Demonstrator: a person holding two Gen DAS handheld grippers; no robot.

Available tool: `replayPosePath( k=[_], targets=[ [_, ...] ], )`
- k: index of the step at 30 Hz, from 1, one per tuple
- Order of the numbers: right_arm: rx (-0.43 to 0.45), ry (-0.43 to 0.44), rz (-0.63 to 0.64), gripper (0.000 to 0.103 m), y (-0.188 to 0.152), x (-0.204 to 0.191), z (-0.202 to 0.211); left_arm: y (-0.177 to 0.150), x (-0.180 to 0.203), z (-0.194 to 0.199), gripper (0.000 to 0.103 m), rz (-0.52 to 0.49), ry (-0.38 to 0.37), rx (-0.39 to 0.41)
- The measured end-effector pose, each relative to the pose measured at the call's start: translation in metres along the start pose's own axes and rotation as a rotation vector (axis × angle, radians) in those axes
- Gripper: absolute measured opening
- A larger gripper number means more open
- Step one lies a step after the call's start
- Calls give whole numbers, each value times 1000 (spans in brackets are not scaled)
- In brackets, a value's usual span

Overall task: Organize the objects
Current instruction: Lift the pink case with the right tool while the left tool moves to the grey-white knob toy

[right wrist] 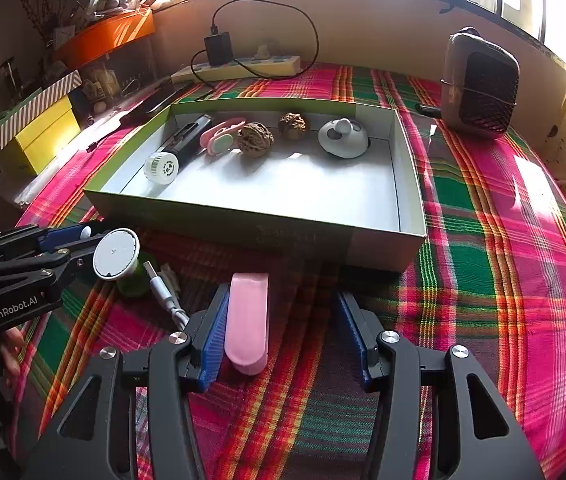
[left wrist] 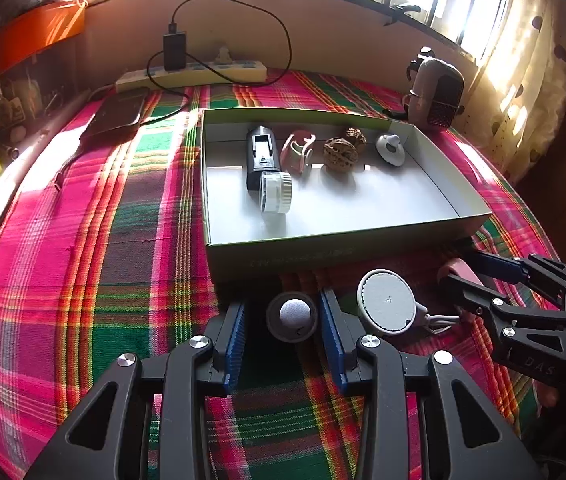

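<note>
Nearest, the left tongs [left wrist: 283,332] stand wide apart over the plaid-covered surface [left wrist: 83,280], their blue pads flanking a small grey disc with a pale ball [left wrist: 291,316] without touching it. Just right of that disc lies a round white charger puck [left wrist: 387,301], its cable trailing toward the right tongs [right wrist: 283,332]. Those tongs are also spread wide, low over the cloth, with a pink oblong case [right wrist: 247,322] lying against the inner face of the left pad and a broad gap to the right pad. All three things sit in the narrow strip between the tongs and the near wall of the shallow open box [left wrist: 323,254], which leaves little room forward. Inside the box, the near half of the floor is bare; along the far side lie a black device [left wrist: 261,156], a white jar [left wrist: 275,192], a pink clip [left wrist: 298,151], two walnuts [left wrist: 341,154] and a white dome [left wrist: 391,148]. Beyond the box stand a power strip [left wrist: 203,74] and a small heater [right wrist: 481,84] by the wall.
</note>
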State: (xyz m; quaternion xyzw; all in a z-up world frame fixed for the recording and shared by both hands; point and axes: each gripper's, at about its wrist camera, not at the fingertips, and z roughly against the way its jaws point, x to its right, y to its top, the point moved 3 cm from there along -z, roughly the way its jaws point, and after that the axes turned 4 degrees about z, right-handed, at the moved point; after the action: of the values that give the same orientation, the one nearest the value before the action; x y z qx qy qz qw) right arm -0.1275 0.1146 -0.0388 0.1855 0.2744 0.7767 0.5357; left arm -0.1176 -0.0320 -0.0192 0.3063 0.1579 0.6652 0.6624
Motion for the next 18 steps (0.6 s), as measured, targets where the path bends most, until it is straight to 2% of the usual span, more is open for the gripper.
replayPosePath(
  k=[2,18],
  targets=[
    [-2,-24,2,51,-1,1,0,0,0,0,33,4,-1,2],
    [0,-44,-24,51,-4,6,3,-1,-2,1,32,3,17,5]
  ],
)
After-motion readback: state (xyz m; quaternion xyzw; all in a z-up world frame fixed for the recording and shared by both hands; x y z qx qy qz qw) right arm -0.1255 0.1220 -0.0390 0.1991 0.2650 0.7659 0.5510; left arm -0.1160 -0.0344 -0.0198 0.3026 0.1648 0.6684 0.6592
